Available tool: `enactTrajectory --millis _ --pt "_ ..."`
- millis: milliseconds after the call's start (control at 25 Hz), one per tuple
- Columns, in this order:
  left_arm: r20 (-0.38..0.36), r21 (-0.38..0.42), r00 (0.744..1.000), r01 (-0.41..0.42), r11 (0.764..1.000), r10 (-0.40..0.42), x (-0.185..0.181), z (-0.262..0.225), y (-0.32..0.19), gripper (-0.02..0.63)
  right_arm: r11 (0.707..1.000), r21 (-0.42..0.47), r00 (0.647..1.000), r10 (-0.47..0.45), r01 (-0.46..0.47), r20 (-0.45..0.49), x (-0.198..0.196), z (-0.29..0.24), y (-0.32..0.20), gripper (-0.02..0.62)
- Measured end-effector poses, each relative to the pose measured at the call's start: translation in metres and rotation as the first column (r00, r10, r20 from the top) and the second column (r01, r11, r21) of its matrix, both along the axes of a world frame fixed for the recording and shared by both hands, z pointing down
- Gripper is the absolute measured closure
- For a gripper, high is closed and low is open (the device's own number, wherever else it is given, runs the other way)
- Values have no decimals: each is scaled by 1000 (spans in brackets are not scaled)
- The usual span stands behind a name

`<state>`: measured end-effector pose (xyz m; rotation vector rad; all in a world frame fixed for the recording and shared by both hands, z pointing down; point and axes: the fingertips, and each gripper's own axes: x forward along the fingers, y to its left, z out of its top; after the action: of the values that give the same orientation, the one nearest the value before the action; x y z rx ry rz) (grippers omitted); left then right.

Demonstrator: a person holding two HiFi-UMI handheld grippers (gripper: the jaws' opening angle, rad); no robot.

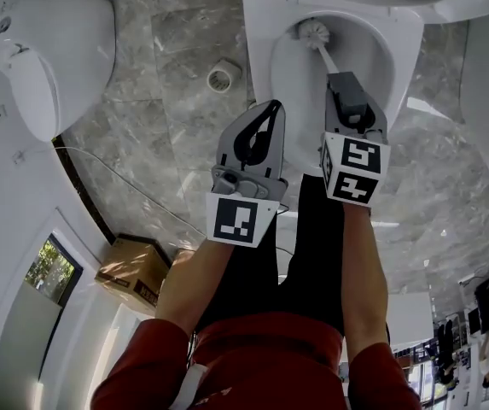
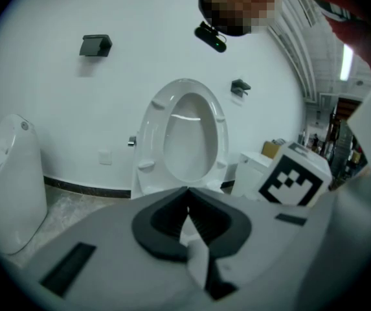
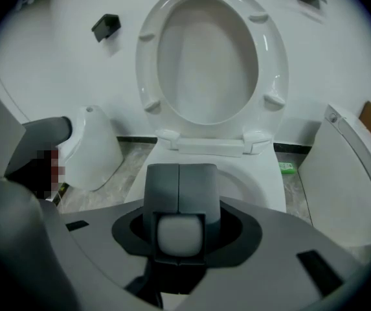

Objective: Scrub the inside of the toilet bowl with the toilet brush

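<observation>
Toilet brush [image 1: 315,32] | stood head-down inside toilet bowl [image 1: 406,41], bristles at far rim | looked light, stiff, probably wet and slippery; best grabbed at thick grey handle end | right gripper [image 1: 355,114] clamped partway closed on that handle | left gripper [image 1: 268,114] pinched fully together, held nothing, hovered by bowl's near-left edge

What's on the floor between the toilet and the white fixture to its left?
A round floor drain lies on the grey stone floor between the toilet and the white fixture. The head view shows it.
</observation>
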<state>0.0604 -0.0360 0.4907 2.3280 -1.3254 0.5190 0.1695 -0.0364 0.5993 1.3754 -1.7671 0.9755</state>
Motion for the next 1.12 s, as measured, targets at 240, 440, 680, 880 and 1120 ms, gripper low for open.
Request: enactTrajectory --millis 240,440,680,880,1120 --pt "2 23 1000 2 1000 -2 1 -2 -4 606 991 -43 992 -127 127 16 -9 4 40 436" --pt "-7 29 1000 -10 1000 10 11 -4 -2 606 974 -135 982 -188 184 -13 14 12 74 436" --pt "-16 40 999 -27 999 28 23 -9 3 606 973 -188 985 -153 135 -85 76 4 94 437" --pt "-17 43 1000 -25 999 25 23 -13 7 606 995 -95 986 -49 34 -160 117 -13 57 437" --pt "-19 50 1000 -18 999 19 17 -20 14 606 998 56 999 35 -32 -42 76 -24 -9 437"
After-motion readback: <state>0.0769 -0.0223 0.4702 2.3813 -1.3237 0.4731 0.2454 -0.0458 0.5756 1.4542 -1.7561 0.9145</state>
